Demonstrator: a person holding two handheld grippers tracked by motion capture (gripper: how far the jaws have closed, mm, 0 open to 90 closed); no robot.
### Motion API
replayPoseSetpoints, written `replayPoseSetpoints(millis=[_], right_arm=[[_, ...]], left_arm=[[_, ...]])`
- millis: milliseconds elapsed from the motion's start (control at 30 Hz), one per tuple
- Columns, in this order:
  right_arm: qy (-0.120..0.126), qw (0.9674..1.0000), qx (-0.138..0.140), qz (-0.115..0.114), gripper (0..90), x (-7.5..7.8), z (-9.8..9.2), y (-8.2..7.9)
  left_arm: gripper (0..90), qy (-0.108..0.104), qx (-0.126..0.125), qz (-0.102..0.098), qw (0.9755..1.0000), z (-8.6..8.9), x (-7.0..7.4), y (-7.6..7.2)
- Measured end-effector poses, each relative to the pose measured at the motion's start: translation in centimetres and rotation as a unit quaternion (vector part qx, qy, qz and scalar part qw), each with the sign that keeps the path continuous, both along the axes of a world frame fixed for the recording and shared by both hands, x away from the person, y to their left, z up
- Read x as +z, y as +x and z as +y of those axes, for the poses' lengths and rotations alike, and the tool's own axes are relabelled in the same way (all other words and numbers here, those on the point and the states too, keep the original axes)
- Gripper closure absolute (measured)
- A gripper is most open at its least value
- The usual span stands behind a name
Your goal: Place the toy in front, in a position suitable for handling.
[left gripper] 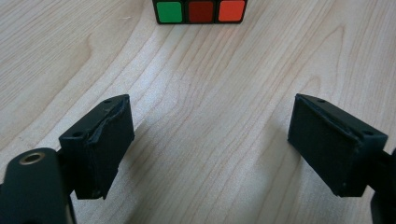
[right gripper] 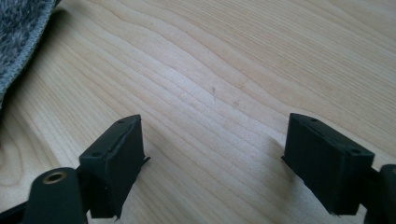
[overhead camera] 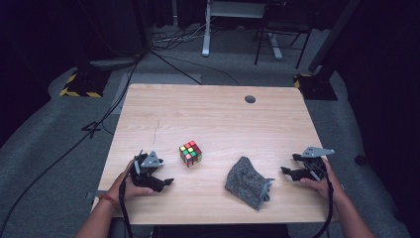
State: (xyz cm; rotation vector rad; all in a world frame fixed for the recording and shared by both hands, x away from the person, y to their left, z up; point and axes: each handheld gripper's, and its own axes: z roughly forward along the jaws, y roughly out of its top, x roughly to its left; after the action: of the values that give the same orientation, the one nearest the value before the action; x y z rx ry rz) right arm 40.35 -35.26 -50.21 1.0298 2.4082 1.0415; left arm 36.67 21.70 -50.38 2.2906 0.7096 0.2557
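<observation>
From the high view, nothing looked started. The cube (overhead camera: 190,153) sat by itself on the counter (overhead camera: 213,109), a bit left of the middle, and the grey cloth (overhead camera: 247,181) lay crumpled to its right, closer to the near edge. The left gripper (overhead camera: 167,182) rested near the cube's near-left side, pointing right, not touching it. The right gripper (overhead camera: 286,171) sat just right of the cloth, pointing left at it, also apart. So my guess was both grabs were still to come, with nothing lifted or moved. Loads of open room on the far half of the counter; the cloth was the one thing close to an edge, and both hands hung right at the near edge.

In the left gripper view, the jaws were spread wide with bare wood between them. The cube (left gripper: 200,11) showed at the top, green, dark red and orange stickers in a row, straight ahead and well clear of the tips. A plain push forward looked like it would put the cube between them.

In the right gripper view, jaws were wide apart too, holding nothing. The cloth (right gripper: 21,35) poked in at the top left corner, off to the side of the jaw line, so that gripper would've needed to swing toward it. Counter ahead was bare.
</observation>
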Motion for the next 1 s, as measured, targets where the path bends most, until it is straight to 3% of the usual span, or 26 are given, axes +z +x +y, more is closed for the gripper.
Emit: replayPoseSetpoints(millis=[367, 467, 600, 633, 667, 700, 800, 1000], right_arm=[[-0.006, 1.0, -0.001, 0.006, 18.8, 0.2, 0.2, 0.0], [-0.003, 0.9997, 0.017, 0.018, 19.2, 0.4, 0.7, -0.2], [0.009, 0.9991, 0.042, 0.006, 21.1, 1.7, 2.3, -1.1], [0.021, 0.9979, 0.06, -0.008, 23.1, 2.7, 3.3, -1.7], [0.021, 0.9979, 0.06, -0.008, 23.1, 2.7, 3.3, -1.7], [0.028, 0.9964, 0.079, -0.016, 23.7, 3.4, 4.2, -2.4], [0.024, 0.9944, 0.099, -0.026, 24.9, 4.0, 5.3, -3.2], [0.023, 0.9849, 0.168, -0.035, 31.6, 5.1, 8.9, -5.3]], left_arm=[[14.9, 0.001, 0.002, 0.0, 1.0, 0.0, 0.0, 0.0], [14.9, 0.001, 0.003, 0.0, 1.0, 0.0, 0.0, 0.0], [14.9, 0.001, 0.003, 0.0, 1.0, 0.0, 0.0, 0.0], [14.9, 0.001, 0.003, 0.0, 1.0, -0.1, 0.0, 0.0], [14.9, 0.001, 0.003, 0.0, 1.0, -0.1, 0.0, 0.0], [14.9, 0.001, 0.003, 0.0, 1.0, -0.1, 0.0, 0.0], [14.9, 0.002, 0.002, -0.001, 1.0, -0.1, 0.0, 0.0], [14.9, 0.002, 0.002, -0.001, 1.0, -0.1, 0.0, 0.0]])
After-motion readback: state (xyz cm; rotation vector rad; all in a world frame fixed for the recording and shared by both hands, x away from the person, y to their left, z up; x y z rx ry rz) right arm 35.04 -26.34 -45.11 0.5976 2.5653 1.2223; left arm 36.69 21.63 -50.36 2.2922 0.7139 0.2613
